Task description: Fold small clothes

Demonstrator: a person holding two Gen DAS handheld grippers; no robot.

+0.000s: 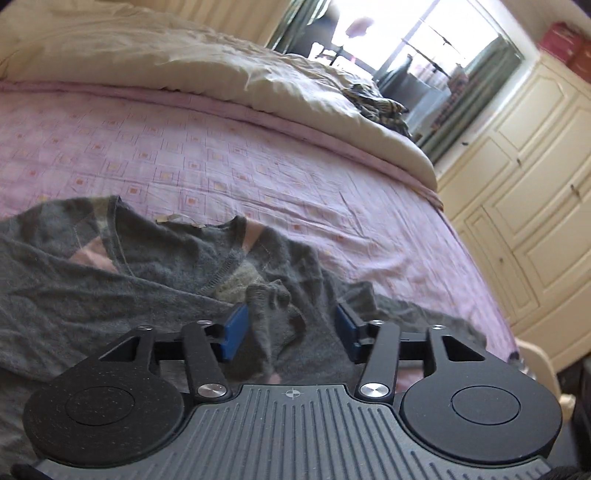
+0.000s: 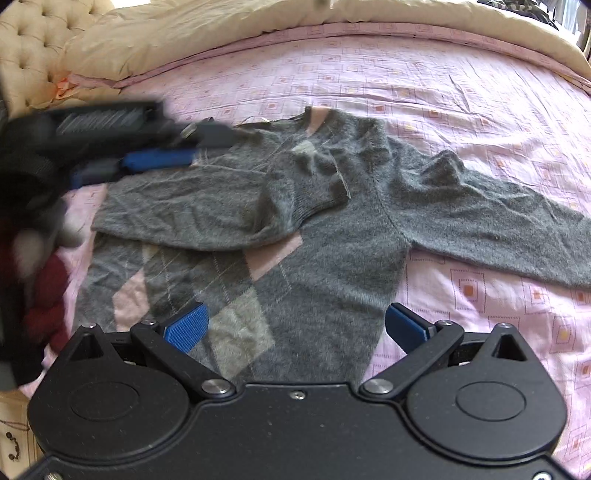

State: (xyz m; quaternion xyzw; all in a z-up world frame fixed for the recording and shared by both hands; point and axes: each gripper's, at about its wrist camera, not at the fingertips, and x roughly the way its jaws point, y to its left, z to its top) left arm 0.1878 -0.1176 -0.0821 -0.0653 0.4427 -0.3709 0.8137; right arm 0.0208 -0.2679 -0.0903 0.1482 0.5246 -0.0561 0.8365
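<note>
A grey argyle sweater [image 2: 325, 236] is being displayed flat on the pink patterned bedsheet [image 2: 424, 96], front side up, with pale pink and light grey diamonds crossed by thin stitched lines. Its knit is being shown as fuzzy and soft, creased in places. One sleeve [image 2: 207, 206] is lying folded across the chest, its ribbed cuff ending near the V-neck; the other sleeve [image 2: 498, 221] is stretched outward to the right, toward the frame edge. Broad bare sheet is being left open beyond the collar and to the right of the body, up to the cream duvet [image 2: 221, 33] bunched along the far side.

The right gripper [image 2: 295, 325] is being held above the sweater's hem, its blue ribbed fingers [image 2: 186, 325] spread wide and holding nothing. The left gripper [image 1: 291, 328] is being held low over the sweater's shoulder area; its blue fingers [image 1: 234, 326] are parted, with a raised fold of knit [image 1: 269, 306] standing between them but not pinched. In the right wrist view it appears blurred at the left edge. A dark red garment [image 2: 48, 295] is lying beside the sweater's left edge.
</note>
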